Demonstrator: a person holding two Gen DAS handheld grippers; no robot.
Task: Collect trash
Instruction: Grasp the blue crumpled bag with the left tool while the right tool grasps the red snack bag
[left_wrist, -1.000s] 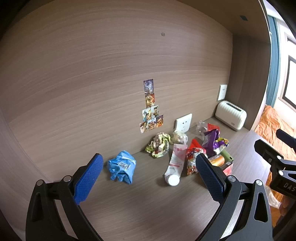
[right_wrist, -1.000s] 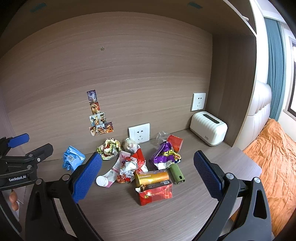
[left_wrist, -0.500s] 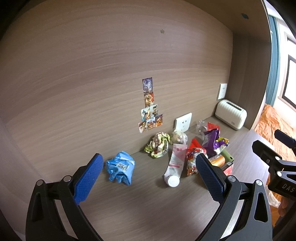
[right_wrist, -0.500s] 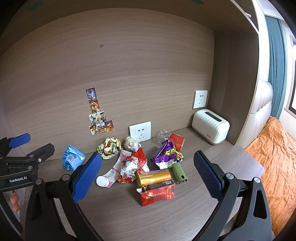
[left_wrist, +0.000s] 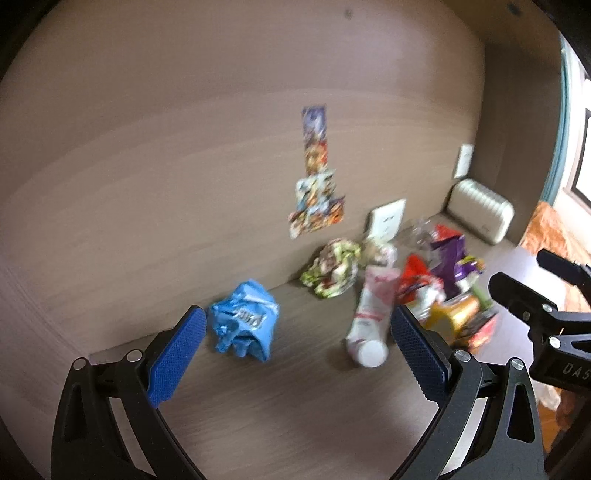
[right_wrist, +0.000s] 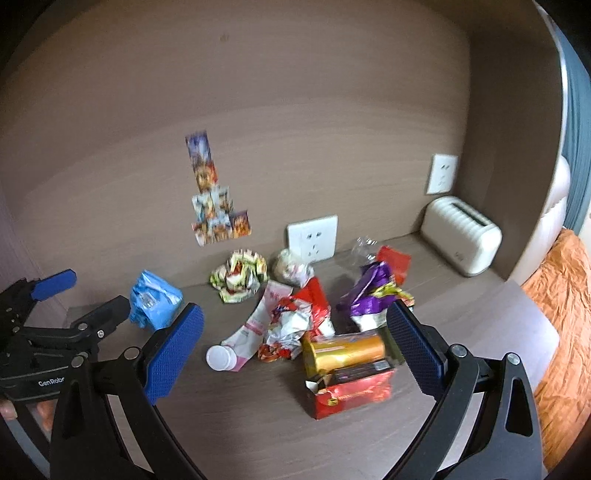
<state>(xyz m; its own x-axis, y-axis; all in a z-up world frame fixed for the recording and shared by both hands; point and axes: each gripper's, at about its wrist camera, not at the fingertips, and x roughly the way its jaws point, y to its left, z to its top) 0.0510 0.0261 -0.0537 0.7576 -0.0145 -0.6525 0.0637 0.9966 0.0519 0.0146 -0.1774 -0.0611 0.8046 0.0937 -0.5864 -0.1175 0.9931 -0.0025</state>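
Trash lies in a heap on the wooden desk (right_wrist: 258, 435). A crumpled blue wrapper (left_wrist: 243, 321) (right_wrist: 155, 301) sits apart at the left. Right of it are a green-yellow wrapper ball (right_wrist: 240, 275), a white-pink tube (left_wrist: 369, 321) (right_wrist: 251, 328), red-white wrappers (right_wrist: 299, 317), a purple bag (right_wrist: 373, 291), a gold can (right_wrist: 343, 352) and a red box (right_wrist: 351, 391). My left gripper (left_wrist: 295, 347) hangs open, near the blue wrapper and the tube, holding nothing. My right gripper (right_wrist: 295, 347) is open above the can and box, also with nothing in it.
A cream toaster-like appliance (right_wrist: 461, 236) stands at the back right corner. A wall socket (right_wrist: 312, 238) and stickers (right_wrist: 214, 210) are on the back panel. An orange bedspread (right_wrist: 561, 295) lies beyond the desk's right edge.
Both views are now motion-blurred. Both grippers have moved closer to the trash and tipped down, so the items look larger. Both stay open.
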